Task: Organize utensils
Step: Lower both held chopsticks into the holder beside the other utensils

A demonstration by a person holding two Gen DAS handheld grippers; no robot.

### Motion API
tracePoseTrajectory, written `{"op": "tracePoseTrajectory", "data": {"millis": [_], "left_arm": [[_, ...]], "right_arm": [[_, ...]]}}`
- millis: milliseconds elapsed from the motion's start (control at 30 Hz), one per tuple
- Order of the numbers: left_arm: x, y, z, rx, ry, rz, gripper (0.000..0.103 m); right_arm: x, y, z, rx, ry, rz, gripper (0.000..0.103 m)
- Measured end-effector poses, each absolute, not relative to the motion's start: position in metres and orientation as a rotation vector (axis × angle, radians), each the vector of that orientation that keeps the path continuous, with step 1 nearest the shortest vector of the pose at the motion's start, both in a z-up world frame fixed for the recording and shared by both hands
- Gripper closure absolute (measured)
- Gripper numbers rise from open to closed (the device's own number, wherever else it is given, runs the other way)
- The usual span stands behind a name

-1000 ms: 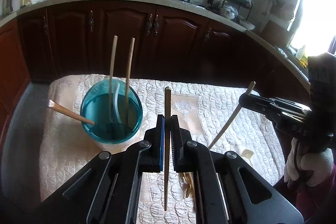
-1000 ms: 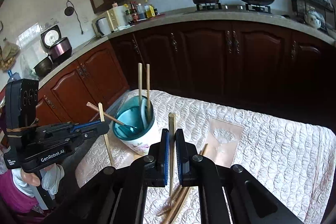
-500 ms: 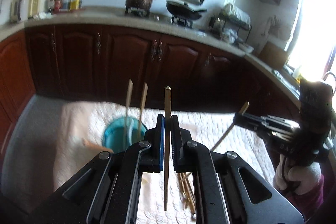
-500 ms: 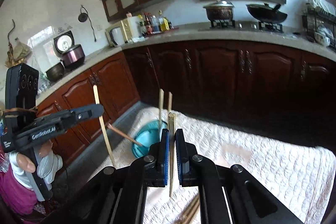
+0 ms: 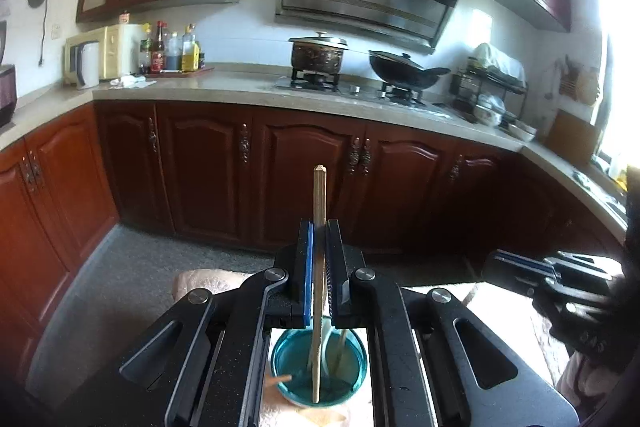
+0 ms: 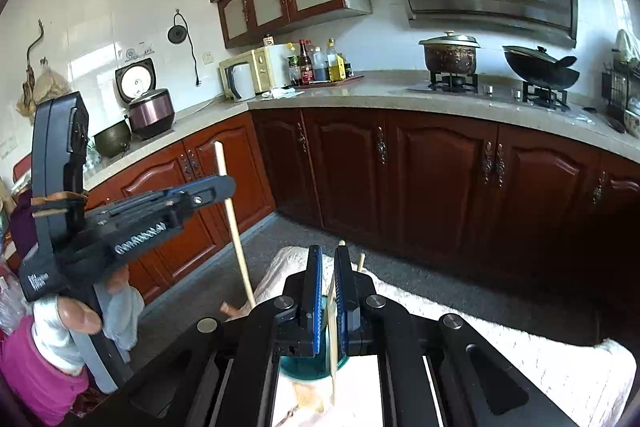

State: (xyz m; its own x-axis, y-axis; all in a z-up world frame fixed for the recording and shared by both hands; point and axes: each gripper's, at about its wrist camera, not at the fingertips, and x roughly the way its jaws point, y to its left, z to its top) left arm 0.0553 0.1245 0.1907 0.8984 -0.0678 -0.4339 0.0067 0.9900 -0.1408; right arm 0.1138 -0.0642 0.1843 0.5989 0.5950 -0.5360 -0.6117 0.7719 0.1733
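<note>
- While I hold both tools above the quilted table cloth (image 6: 500,331), my left gripper (image 5: 319,247) has its jaws drawn narrow onto a wooden chopstick (image 5: 319,267), which stands nearly upright between the blue pads.
- That chopstick's lower tip hangs over the mouth of the teal cup (image 5: 319,371), seen from above; I cannot tell whether it touches the bottom.
- Inside the cup I see other utensils: pale sticks leaning toward the far rim and a wooden handle (image 5: 278,381) poking out at the left.
- My right gripper (image 6: 329,287) is likewise closed narrow on a second chopstick (image 6: 333,339), held nearly vertical just above the cup (image 6: 308,367).
- From the right wrist view, the left gripper (image 6: 224,187) shows at the left with its chopstick (image 6: 236,227) slanting down toward the cloth's edge.
- From the left wrist view, the right gripper (image 5: 492,267) sits at the right edge, near the cloth (image 5: 196,279).
- Behind everything runs the counter (image 5: 240,87) with dark wood cabinets below.
</note>
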Motion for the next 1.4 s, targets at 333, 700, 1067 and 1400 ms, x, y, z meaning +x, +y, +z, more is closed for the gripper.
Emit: {"op": "tracePoseTrajectory", "data": {"millis": [333,700,1067,1400], "left_arm": [[0.093,0.130,0.145,-0.125,0.500,0.011,0.099],[0.103,0.130,0.126,-0.150,0.549,0.000,0.099],[0.113,0.135,0.117,-0.177,0.586,-0.005,0.099],[0.116,0.131,0.116,-0.186,0.608,-0.038,0.099]], "right_arm": [[0.140,-0.062,0.133,-0.020,0.714,0.707,0.097],[0.203,-0.096,-0.007,0.114,1.036,0.611,0.096],[0.254,-0.064,-0.091,0.291,1.199,0.717,0.094],[0.286,-0.039,-0.125,0.372,1.261,0.789,0.085]]}}
